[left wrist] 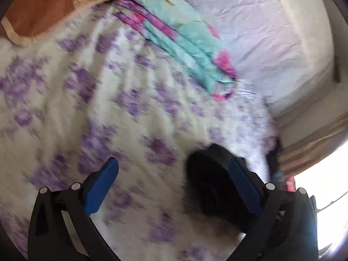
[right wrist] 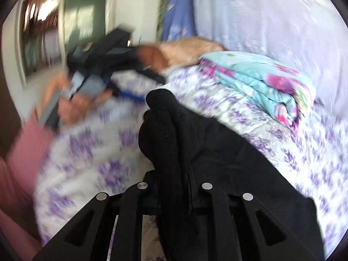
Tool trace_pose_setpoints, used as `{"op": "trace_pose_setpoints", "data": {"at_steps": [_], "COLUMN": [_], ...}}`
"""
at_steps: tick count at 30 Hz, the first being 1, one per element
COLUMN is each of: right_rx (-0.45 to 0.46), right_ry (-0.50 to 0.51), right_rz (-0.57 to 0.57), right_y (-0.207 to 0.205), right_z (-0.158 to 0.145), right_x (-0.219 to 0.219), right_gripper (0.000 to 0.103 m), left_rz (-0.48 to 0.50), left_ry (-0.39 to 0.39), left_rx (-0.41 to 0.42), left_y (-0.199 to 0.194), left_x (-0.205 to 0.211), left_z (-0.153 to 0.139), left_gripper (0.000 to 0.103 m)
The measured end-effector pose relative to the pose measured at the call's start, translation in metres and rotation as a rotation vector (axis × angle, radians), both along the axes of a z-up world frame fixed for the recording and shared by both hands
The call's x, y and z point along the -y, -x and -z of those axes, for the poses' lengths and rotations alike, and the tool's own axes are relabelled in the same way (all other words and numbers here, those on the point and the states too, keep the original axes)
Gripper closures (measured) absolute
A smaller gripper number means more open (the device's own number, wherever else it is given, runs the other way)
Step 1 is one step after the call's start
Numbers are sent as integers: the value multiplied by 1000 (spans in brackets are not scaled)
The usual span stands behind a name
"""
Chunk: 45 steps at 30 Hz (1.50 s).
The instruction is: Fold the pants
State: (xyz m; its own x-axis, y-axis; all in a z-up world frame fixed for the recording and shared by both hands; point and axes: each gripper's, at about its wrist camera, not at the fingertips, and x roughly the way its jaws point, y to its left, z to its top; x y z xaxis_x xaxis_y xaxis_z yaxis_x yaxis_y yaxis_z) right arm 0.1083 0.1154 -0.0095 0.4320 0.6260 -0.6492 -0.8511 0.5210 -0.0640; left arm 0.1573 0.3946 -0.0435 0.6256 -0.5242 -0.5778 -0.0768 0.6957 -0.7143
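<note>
A bedroom in a home is shown. A bed is covered by a white quilted bedspread with purple flower print (left wrist: 121, 100), on which a folded turquoise blanket with pink blossoms (left wrist: 180, 32) is laid. An orange-brown pillow with a tan border (left wrist: 43, 6) is seen at the head. Behind the bed, a white wall and a green doorway (right wrist: 87, 10) are visible.

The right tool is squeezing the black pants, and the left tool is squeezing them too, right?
Not quite. The right tool is squeezing the black pants, but the left tool is open with only the flowery bedspread between its fingers. The left wrist view shows this.
</note>
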Motion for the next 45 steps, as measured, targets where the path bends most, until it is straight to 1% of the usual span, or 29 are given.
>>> {"op": "trace_pose_setpoints", "data": {"at_steps": [1,3,6,9,11,14,16,17,18,19,20,22,24,28,30,31,32,34,35,36,37,38,39,40,41,42,43,44,45], "right_rx": [12,64,100,147,167,220,272,293,310,317,318,320,342,388,368,355,324,237,201,222,253,255,235,227,218,207,192,181,167], "right_ry": [-16,-27,-22,-11,5,64,116,133,154,160,169,181,193,177,181,191,215,278,304,319,318,298,221,172,91,41,-2,-23,-37], "right_rz": [11,21,17,4,-10,-48,-71,-71,-63,-56,-51,-55,-57,-71,-80,-87,-97,-123,-136,-132,-121,-120,-109,-91,-37,7,61,120,196], "right_y": [0,5,7,14,19,32,43,47,48,50,49,47,43,27,17,12,7,0,0,4,9,14,20,22,24,23,21,17,12], "right_z": [-4,-11,-12,-5,0,13,22,25,28,30,32,33,29,15,14,17,27,50,61,66,62,53,32,20,1,-9,-15,-17,-15], "right_x": [6,12,14,11,9,0,-5,-7,-9,-10,-12,-20,-34,-69,-87,-96,-106,-116,-117,-115,-110,-102,-82,-68,-42,-22,1,17,37], "right_gripper": [87,87,87,87,87,87,87,87,87,86,86,86,86,86,86,86,86,77,67,62,59,55,49,44,37,34,34,34,34], "left_rz": [54,147,319,346,373,388,367,359,353,353,354,347,337,270,229,215,187,145,131,117,104,89,49,5,-41,-78,-88,-62,-24], "left_ry": [46,96,248,309,353,442,457,445,409,320,262,265,223,115,68,29,-6,-63,-84,-94,-30,21,27,-36,-132,-231,-300,-326,-332], "left_rx": [8,17,-1,-54,-115,-177,-190,-183,-166,-133,-119,-126,-106,-5,23,30,20,-40,-70,-92,-99,-99,-100,-86,-70,-59,-42,-5,39], "left_y": [3,7,12,14,10,-6,-17,-19,-21,-20,-21,-22,-25,-27,-30,-32,-33,-33,-33,-30,-24,-21,-16,-10,-3,5,15,22,27], "left_x": [9,25,52,65,76,84,89,90,93,97,98,93,82,53,36,28,21,11,4,-2,-15,-24,-34,-38,-41,-38,-30,-18,-3], "left_z": [-2,-5,-3,5,18,39,47,45,40,32,28,26,20,-16,-22,-23,-17,6,19,29,39,43,37,26,12,-4,-22,-36,-49], "left_gripper": [4,4,4,4,4,4,5,6,20,57,62,70,75,77,77,77,77,80,80,77,76,76,76,78,78,78,78,78,71]}}
